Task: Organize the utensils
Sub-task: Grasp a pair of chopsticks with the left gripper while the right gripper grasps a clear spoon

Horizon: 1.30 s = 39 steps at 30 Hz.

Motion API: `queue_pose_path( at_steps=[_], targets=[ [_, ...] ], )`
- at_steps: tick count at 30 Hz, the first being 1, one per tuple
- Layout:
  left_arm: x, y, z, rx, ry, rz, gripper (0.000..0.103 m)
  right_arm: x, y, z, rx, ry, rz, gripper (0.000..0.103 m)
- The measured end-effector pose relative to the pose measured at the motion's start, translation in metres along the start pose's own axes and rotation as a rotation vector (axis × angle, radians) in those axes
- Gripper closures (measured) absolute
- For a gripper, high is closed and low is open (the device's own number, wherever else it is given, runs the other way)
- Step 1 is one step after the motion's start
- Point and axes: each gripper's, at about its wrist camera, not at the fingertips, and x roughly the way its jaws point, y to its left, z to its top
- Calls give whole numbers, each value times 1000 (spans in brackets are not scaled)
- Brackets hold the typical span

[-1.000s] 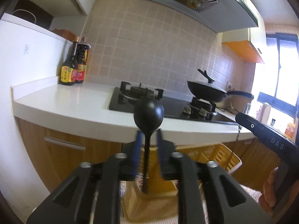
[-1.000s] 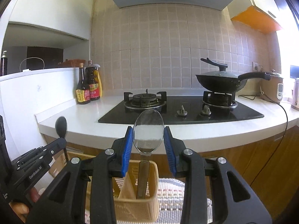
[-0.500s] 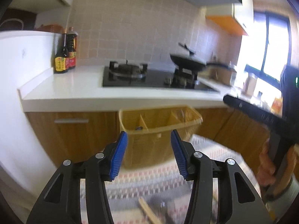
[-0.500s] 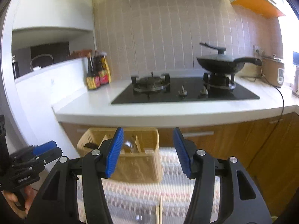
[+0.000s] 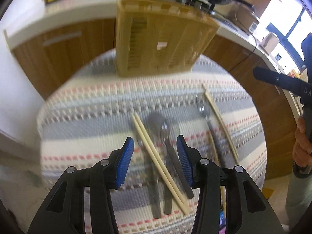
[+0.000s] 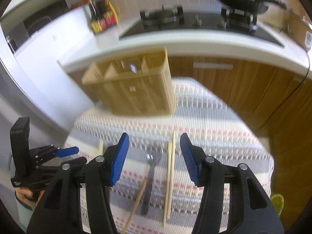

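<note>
left claw emptied, right claw emptied, both tilted down

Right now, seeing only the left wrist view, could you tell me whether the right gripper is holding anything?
Observer: No; the right gripper stands open, its jaws having just closed a little, nothing between its pads.
Operator: What lies beneath it?
Observer: A pair of pale wooden chopsticks and a metal spoon on the striped woven mat.
Operator: Can you see into the tan slotted plastic organizer?
Observer: Yes; upright dividers show, and something glints between them.

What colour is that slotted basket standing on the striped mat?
Tan yellow: the utensil basket shows best in the right wrist view.
</note>
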Motion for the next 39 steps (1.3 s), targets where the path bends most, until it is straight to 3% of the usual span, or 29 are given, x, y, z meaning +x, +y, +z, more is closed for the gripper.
queue_pose_path(
  at_steps=[3, 5, 11, 16, 25, 26, 28, 33, 37, 39],
  targets=[
    [13, 6, -4, -49, 14, 16, 71, 24, -6, -13, 1, 92, -5, 59],
    [21, 13, -6, -89, 36, 1, 71, 41, -10, -22, 3, 156, -13, 67],
    [26, 26, -8, -155, 55, -25, 71, 72, -24, -33, 14, 258, -22, 78],
    [27, 42, -11, -233, 72, -74, 71, 77, -29, -38, 29, 264, 0, 81],
    [50, 11, -5, -163, 113, 11, 71, 69, -31, -37, 22, 265, 6, 81],
    [51, 8, -4, -158, 118, 29, 73, 69, -31, -36, 18, 266, 2, 81],
    [54, 4, -2, -152, 125, 61, 88, 68, -34, -36, 15, 271, 2, 81],
    [52, 11, -1, -189, 114, 15, 94, 68, -35, -38, 5, 278, 7, 81],
    [41, 23, 1, -205, 106, -48, 94, 75, -30, -38, -5, 288, 3, 81],
    [33, 29, 3, -205, 92, -44, 94, 78, -29, -37, -10, 288, -4, 81]
  ],
)
